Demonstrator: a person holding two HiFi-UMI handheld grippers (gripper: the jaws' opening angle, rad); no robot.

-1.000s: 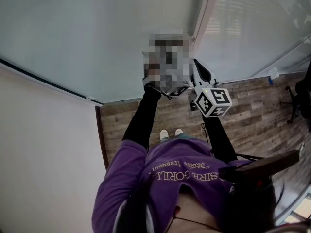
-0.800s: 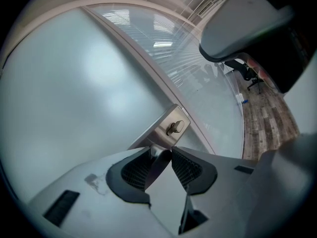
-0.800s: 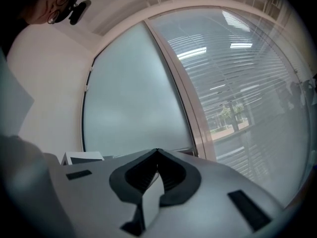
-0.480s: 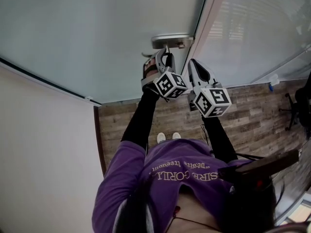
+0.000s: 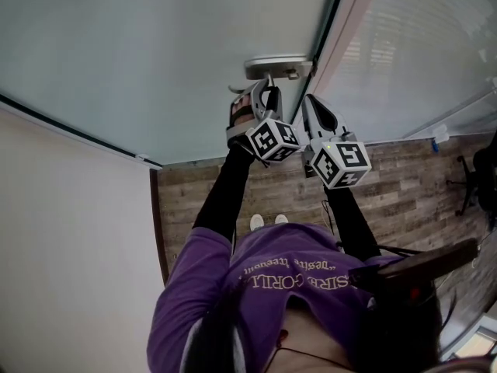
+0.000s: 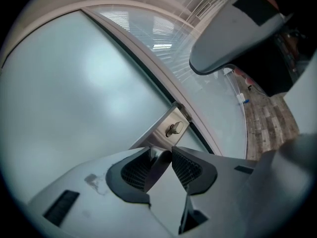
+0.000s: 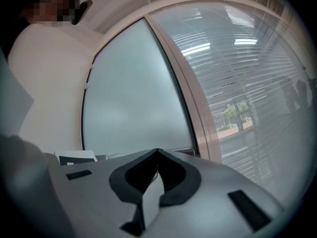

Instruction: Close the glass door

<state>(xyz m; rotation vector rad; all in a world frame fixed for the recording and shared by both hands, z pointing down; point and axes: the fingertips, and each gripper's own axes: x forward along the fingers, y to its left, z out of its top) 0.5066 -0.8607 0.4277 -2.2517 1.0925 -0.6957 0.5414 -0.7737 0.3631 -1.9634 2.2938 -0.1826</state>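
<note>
The frosted glass door [image 5: 155, 53] fills the upper left, its edge close to the pale door frame [image 5: 335, 29]. A metal handle plate [image 5: 276, 66] sits at that edge. My left gripper [image 5: 264, 92] reaches up to it. In the left gripper view the left gripper [image 6: 161, 155] is shut on the door handle lever [image 6: 159, 167], which runs between the ribbed pads [image 6: 136, 172]. Just beyond is a lock plate with a thumb-turn [image 6: 174, 128]. My right gripper [image 5: 311, 106] hangs beside the left one, apart from the handle. Its jaws [image 7: 157, 153] meet, holding nothing.
A glass wall with slatted blinds [image 5: 419, 45] stands right of the frame. A white wall [image 5: 70, 239] lies to the left. Wood-plank floor [image 5: 404, 185] shows below, with an office chair [image 5: 477, 162] at the far right. The person's purple sleeves and torso fill the lower middle.
Both grippers and the handle plate have shifted slightly to the right, toward the door frame. The left gripper has stayed on the handle.
</note>
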